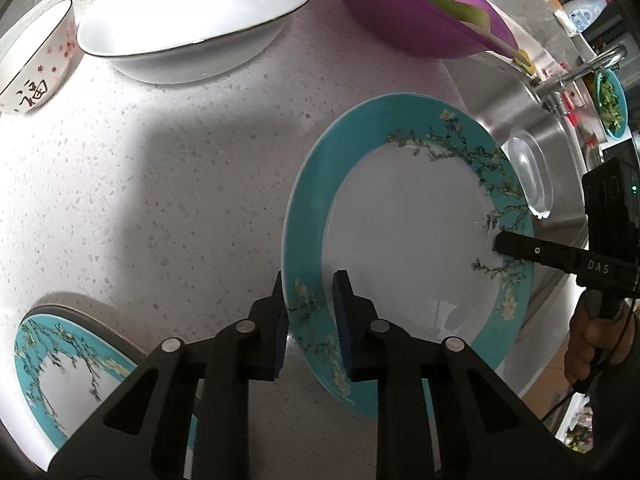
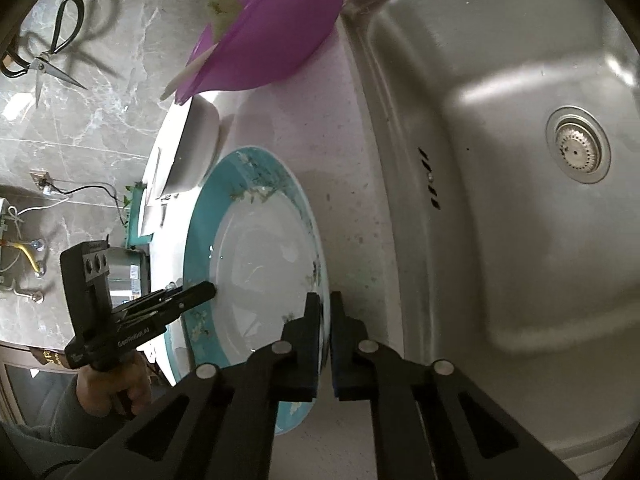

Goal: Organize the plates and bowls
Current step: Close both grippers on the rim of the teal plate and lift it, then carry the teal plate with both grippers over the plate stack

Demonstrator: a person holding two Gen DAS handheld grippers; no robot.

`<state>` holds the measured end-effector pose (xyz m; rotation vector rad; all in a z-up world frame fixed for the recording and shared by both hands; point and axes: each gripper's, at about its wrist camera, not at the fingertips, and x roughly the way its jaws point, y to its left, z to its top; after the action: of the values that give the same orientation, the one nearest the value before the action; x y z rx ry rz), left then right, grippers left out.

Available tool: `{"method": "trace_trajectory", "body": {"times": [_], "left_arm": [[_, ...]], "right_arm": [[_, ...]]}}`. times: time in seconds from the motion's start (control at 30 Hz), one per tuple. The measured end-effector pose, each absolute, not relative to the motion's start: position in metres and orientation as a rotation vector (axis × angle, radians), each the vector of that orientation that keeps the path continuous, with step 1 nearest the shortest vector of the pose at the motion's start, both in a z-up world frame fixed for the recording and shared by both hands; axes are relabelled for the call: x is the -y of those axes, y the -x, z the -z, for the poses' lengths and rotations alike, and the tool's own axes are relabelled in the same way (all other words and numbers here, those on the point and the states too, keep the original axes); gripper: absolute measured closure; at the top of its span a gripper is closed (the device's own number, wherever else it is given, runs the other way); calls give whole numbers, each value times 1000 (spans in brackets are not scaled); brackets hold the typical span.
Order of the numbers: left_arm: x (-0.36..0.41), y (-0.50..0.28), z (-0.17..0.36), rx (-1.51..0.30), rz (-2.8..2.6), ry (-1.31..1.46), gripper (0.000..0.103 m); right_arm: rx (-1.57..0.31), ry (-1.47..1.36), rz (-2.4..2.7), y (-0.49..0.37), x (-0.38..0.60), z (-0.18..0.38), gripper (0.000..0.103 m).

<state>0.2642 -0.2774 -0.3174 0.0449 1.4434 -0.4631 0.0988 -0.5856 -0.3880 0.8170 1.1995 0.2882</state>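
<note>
Left wrist: both grippers' fingers [image 1: 344, 304] pinch teal plate [image 1: 408, 240] rim.

Counter: pale speckled stone worktop [image 1: 160, 184], bright glare at far end, soft shadow across the middle.
Sink: stainless steel basin [image 2: 500, 240] set into counter on one side, round strainer drain [image 2: 578, 148], row of overflow slots [image 2: 430, 178] on near wall.
Tap: chrome faucet [image 1: 588, 68] at the sink's edge.
Wall: grey marble-look tile [image 2: 100, 120], scissors [image 2: 48, 56] hanging on it, wall socket [image 2: 40, 178] with a black cable.
Clutter: white bottle [image 1: 586, 10] past the sink.
</note>
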Motion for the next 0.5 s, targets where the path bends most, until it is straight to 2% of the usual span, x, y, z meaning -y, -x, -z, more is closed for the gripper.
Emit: {"method": "trace_trajectory", "body": {"times": [0.23,0.5], "left_arm": [[270,-254,312,-1442,463,-17,85],[259,-239,283,-1376,477,-2,85]], "right_arm": [[-1203,-817,-264,-100,589,379,96],[-1192,-786,-277,-99,585,360,94]]}}
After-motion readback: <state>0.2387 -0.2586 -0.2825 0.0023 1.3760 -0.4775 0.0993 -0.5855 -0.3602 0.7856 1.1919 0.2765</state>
